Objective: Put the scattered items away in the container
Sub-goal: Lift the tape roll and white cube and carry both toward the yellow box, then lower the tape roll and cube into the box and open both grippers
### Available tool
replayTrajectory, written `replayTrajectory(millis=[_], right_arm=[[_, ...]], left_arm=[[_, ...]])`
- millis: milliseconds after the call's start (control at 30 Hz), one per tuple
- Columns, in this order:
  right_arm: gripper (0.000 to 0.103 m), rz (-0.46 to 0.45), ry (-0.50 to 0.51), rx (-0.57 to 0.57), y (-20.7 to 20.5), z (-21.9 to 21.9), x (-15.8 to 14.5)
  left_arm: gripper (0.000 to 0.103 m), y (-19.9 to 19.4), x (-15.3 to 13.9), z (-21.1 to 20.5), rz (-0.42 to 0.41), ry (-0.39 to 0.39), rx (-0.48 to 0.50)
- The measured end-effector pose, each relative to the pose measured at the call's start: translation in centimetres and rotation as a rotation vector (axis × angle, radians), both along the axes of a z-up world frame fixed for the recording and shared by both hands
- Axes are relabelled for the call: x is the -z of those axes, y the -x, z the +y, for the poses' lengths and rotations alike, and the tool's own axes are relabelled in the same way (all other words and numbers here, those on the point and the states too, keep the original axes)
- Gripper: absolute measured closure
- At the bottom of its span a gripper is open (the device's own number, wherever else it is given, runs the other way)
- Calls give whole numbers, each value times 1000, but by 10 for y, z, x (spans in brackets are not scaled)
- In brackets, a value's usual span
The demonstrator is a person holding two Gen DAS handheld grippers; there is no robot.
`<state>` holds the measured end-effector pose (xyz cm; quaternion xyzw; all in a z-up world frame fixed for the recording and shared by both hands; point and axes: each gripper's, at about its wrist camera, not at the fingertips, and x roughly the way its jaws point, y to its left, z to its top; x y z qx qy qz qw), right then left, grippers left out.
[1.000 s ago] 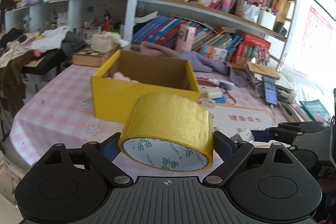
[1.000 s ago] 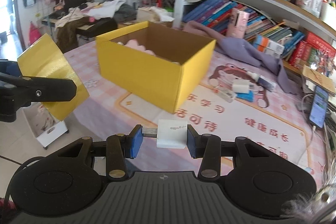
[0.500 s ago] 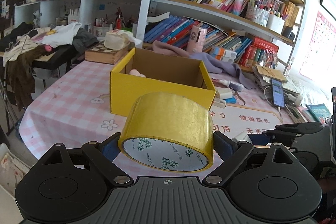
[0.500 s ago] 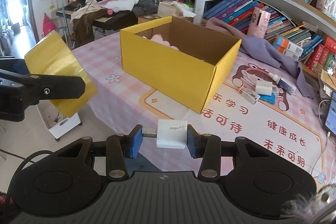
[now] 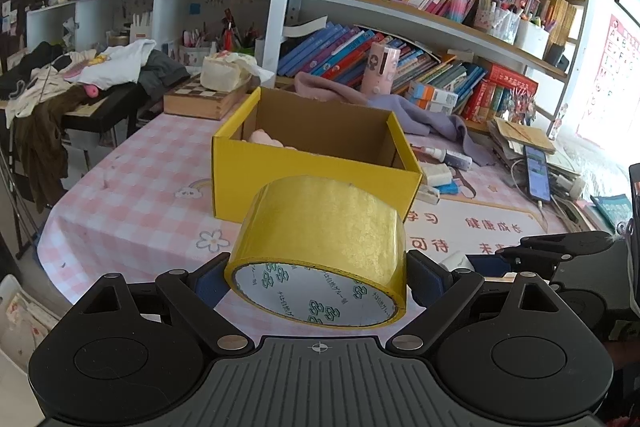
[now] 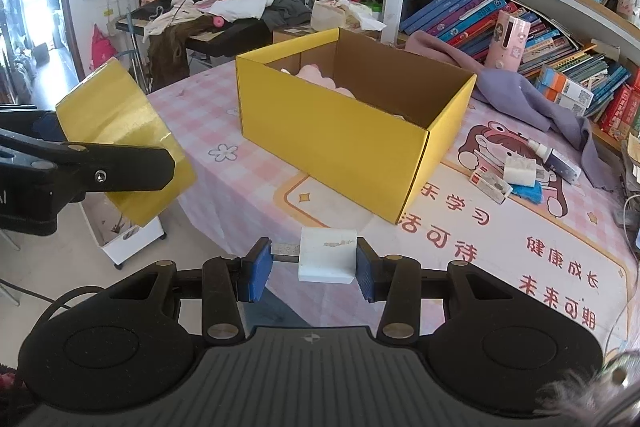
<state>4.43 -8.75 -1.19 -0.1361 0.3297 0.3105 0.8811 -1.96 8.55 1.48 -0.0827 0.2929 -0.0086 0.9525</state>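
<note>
My left gripper (image 5: 318, 279) is shut on a roll of yellow tape (image 5: 320, 235), holding it by its sides above the near table edge. The same tape roll (image 6: 112, 115) hangs at the left of the right wrist view. My right gripper (image 6: 311, 273) is shut on a white plug adapter (image 6: 326, 255), its metal prongs against the left pad. An open yellow cardboard box (image 6: 332, 147) stands ahead on the pink checked tablecloth, with something pink (image 6: 316, 75) inside. Both grippers hang short of the yellow box (image 5: 312, 179).
A white charger, a small bottle and a blue item (image 6: 520, 171) lie right of the box, near a purple cloth (image 6: 500, 83). A phone (image 5: 538, 175) and papers sit at the far right. Bookshelves stand behind. A white bin (image 6: 128, 243) is on the floor, left.
In both views the yellow box has drifted to the right and looks a little farther off. The tape and the adapter stay gripped the same way.
</note>
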Motion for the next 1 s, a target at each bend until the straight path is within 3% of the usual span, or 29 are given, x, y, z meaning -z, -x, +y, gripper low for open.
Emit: replayTrajectory(millis=[500,1000], right_arm=[[62,-137,-54,-14,-61,12,-31],[62,-139,-49,-6,-152,22,-36]], left_arm=[[11,-58,-24,10,-69,-37,7],[11,-159,-40,16,-85,-102,54]])
